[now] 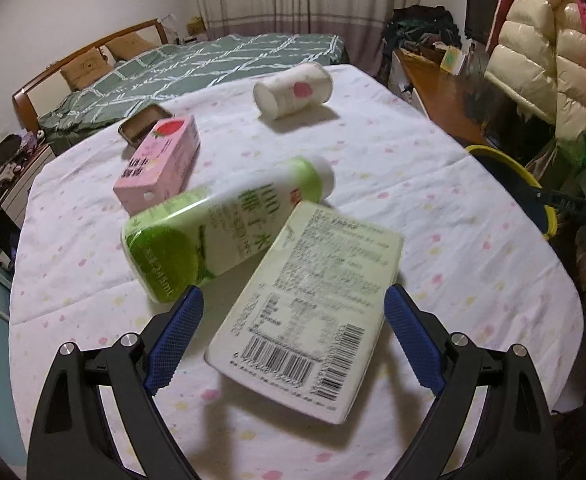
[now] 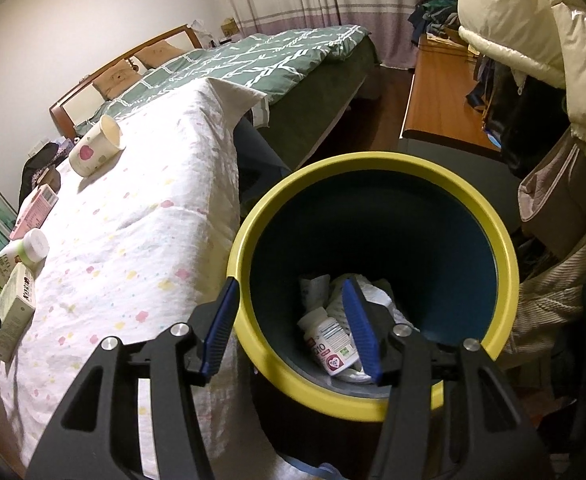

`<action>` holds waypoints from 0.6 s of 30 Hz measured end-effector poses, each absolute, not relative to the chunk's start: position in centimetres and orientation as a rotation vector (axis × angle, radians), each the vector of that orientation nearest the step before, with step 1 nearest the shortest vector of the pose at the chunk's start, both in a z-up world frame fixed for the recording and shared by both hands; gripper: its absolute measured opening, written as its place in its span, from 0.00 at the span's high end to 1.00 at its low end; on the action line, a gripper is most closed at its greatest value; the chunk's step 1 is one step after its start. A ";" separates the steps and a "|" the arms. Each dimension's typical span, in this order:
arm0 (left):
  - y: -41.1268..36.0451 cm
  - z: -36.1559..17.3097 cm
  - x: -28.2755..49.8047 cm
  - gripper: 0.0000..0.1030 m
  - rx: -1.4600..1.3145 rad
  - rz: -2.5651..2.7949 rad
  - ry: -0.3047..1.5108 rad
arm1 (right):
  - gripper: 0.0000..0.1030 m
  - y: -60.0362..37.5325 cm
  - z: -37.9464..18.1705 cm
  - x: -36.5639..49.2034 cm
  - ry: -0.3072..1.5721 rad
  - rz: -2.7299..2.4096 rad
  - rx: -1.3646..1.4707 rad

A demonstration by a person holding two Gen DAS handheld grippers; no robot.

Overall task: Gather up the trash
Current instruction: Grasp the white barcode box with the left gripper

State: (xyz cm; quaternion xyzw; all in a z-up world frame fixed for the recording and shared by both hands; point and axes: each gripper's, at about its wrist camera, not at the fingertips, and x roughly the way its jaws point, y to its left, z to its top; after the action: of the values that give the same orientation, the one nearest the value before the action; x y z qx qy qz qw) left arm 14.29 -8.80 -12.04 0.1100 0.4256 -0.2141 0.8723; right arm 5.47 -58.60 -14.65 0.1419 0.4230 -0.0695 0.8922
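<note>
My left gripper [image 1: 293, 336] is open, its blue pads either side of a pale green carton [image 1: 309, 312] lying barcode-up on the table; the pads do not touch it. Behind it lie a green-and-white bottle [image 1: 221, 228], a pink carton [image 1: 161, 164] and a tipped paper cup [image 1: 293, 89]. My right gripper [image 2: 293, 328] is open and straddles the near rim of the yellow-rimmed bin [image 2: 377, 264], left finger outside, right finger inside. In the bin lie a small white bottle [image 2: 329, 344] and crumpled white wrappers [image 2: 373, 292].
The table wears a white cloth with pastel dots [image 1: 413, 184]. A dark tin [image 1: 141, 124] sits behind the pink carton. The bin's rim [image 1: 533, 188] shows at the table's right edge. A green bed [image 2: 261, 60], a wooden desk [image 2: 441, 92] and hanging coats [image 2: 533, 40] stand around.
</note>
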 end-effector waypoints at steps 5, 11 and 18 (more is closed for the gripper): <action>-8.1 -12.9 14.9 0.10 0.168 -0.522 0.952 | 0.50 -58.5 -15.0 5.8 0.889 -0.133 0.298; -9.8 -13.1 13.4 0.10 0.204 -0.618 0.985 | 0.50 -58.2 -15.2 6.0 0.891 -0.120 0.300; -10.6 -13.5 15.5 0.10 0.192 -0.556 1.006 | 0.50 -58.1 -15.0 5.7 0.882 -0.113 0.307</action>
State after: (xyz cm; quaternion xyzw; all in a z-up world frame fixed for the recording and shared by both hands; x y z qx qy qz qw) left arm 15.46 -10.63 -13.48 0.0907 0.4750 -0.2623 0.8351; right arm 5.68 -58.12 -14.96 0.1480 0.4248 -0.0546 0.8914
